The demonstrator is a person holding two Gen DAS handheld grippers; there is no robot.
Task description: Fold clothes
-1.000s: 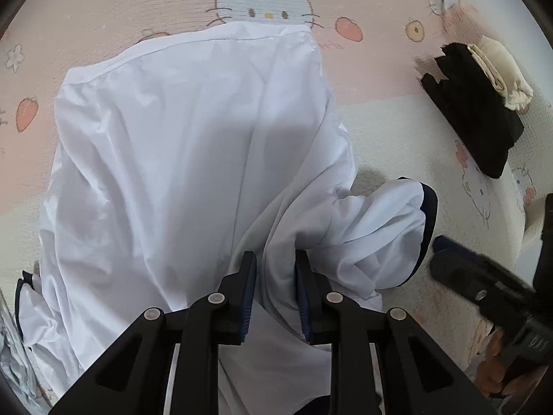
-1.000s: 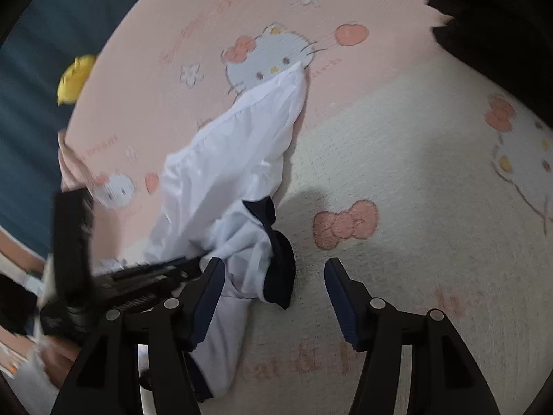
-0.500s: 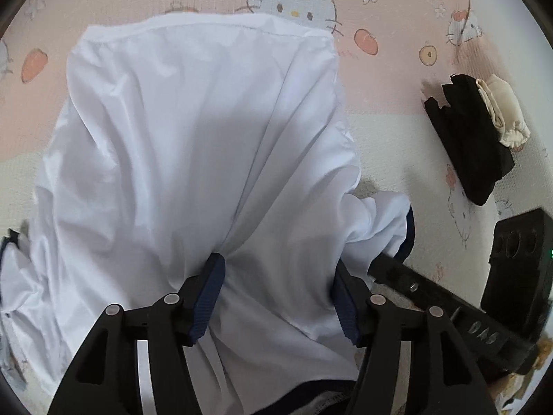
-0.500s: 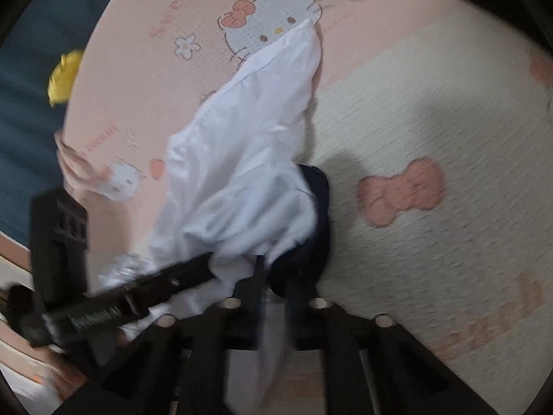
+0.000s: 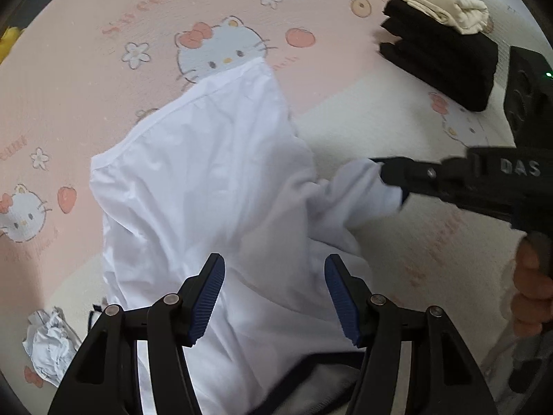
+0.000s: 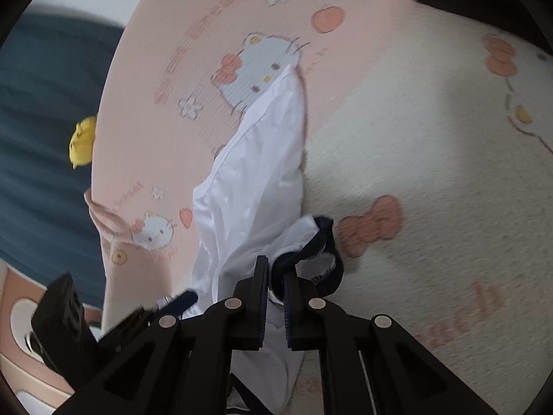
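A white shirt with navy trim lies spread on the cartoon-cat blanket. My left gripper hovers open above the shirt's near part, nothing between its blue pads. My right gripper is shut on the shirt's navy-edged sleeve cuff, lifting it off the blanket. In the left wrist view the right gripper reaches in from the right, with the white sleeve bunched at its tip. In the right wrist view the white shirt trails away toward the cat print.
A stack of folded black and cream clothes sits at the far right of the blanket. A crumpled white piece lies at the near left. A yellow toy rests beside the blanket's left edge. A hand holds the right gripper's handle.
My left gripper let go of the shirt, opened and drew back. My right gripper moved onto the navy cuff, shut on it and raised the sleeve.
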